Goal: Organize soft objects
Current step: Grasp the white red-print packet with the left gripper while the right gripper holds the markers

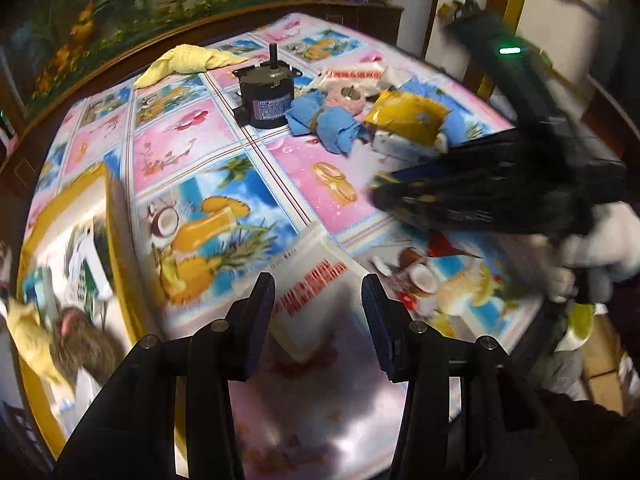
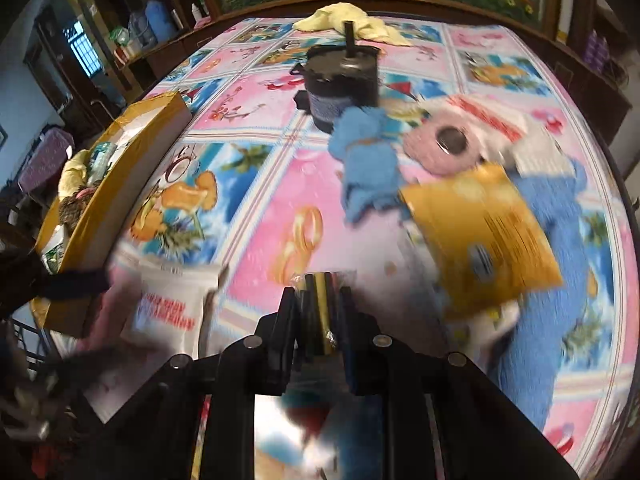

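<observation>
The left gripper point(image 1: 318, 322) holds a white red-printed packet point(image 1: 316, 300) between its half-open jaws. The yellow cardboard box point(image 1: 72, 196) of collected items lies to its left, long side running away from it. The right gripper point(image 2: 318, 320), nearly closed, pinches a thin glossy wrapper point(image 2: 320, 308); it is farther from the box.

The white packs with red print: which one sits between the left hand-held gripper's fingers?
The white pack with red print at the table's near edge, between the left hand-held gripper; the other white pack lies far off beside the pink roll.
</observation>
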`<state>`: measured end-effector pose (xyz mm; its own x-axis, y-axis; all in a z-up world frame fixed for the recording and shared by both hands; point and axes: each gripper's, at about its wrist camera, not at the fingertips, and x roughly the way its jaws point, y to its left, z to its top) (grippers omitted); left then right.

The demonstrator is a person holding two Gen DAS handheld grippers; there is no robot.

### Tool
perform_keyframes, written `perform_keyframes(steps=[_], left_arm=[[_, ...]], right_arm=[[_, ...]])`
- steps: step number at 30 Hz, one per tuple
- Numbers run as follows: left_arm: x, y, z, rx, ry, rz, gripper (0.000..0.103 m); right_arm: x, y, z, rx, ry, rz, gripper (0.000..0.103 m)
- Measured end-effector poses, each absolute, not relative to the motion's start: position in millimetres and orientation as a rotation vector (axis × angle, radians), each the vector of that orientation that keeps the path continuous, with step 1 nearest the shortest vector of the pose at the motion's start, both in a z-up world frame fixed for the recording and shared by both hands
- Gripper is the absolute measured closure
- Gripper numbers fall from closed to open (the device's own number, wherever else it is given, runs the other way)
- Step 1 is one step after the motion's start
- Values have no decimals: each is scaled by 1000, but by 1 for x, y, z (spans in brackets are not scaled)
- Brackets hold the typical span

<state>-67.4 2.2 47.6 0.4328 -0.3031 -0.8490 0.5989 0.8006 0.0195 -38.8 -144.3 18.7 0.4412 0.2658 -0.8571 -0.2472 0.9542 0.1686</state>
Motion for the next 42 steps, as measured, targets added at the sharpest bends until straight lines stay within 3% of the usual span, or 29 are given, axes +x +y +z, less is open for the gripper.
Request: perform_keyframes(steps=[3, 5, 9, 18, 22, 23, 25, 28, 30, 31, 32, 34, 40, 41, 42], left_arm=[[-49, -4, 28, 377, 1034, -528, 57], [-46, -2, 28, 329, 1051, -548, 51], [-54, -2, 28, 279, 1121, -614, 51], [-73, -11, 44, 465, 997, -732, 49], [-66, -22, 27, 615, 1008, -726, 40], [-65, -22, 27, 615, 990, -734, 32], [-62, -22, 24, 597, 1005, -740, 28], [-64, -20, 14, 492, 1044, -789, 15], [-68, -23, 12, 479, 1033, -760, 14], [-69, -23, 12, 461, 1033, -735, 23], [-71, -23, 14, 436, 1017, -719, 43], [-74, -22, 15, 403, 1016, -692, 51], [-81, -7, 22, 256, 1002, -679, 62], [-80, -2, 24, 223, 999, -684, 93], [-79, 3, 27, 190, 1013, -692, 98]], right_arm=[[-48, -154, 18, 66, 1051, 332, 84], [-50, -156, 17, 84, 1039, 341, 85], [-51, -161, 15, 118, 1018, 359, 85], [-53, -172, 13, 197, 998, 405, 84], [-53, -172, 13, 207, 999, 409, 84], [-54, -172, 13, 203, 998, 408, 84], [-54, -172, 13, 199, 996, 406, 84], [-54, -172, 13, 201, 994, 408, 84], [-54, -173, 13, 204, 993, 408, 84], [-54, -173, 13, 204, 992, 408, 84], [-55, -173, 13, 206, 990, 406, 84], [-56, -172, 13, 204, 981, 398, 84], [-63, -164, 15, 189, 966, 407, 87], [-64, -163, 16, 185, 963, 411, 87], [-66, -162, 17, 183, 959, 411, 87]])
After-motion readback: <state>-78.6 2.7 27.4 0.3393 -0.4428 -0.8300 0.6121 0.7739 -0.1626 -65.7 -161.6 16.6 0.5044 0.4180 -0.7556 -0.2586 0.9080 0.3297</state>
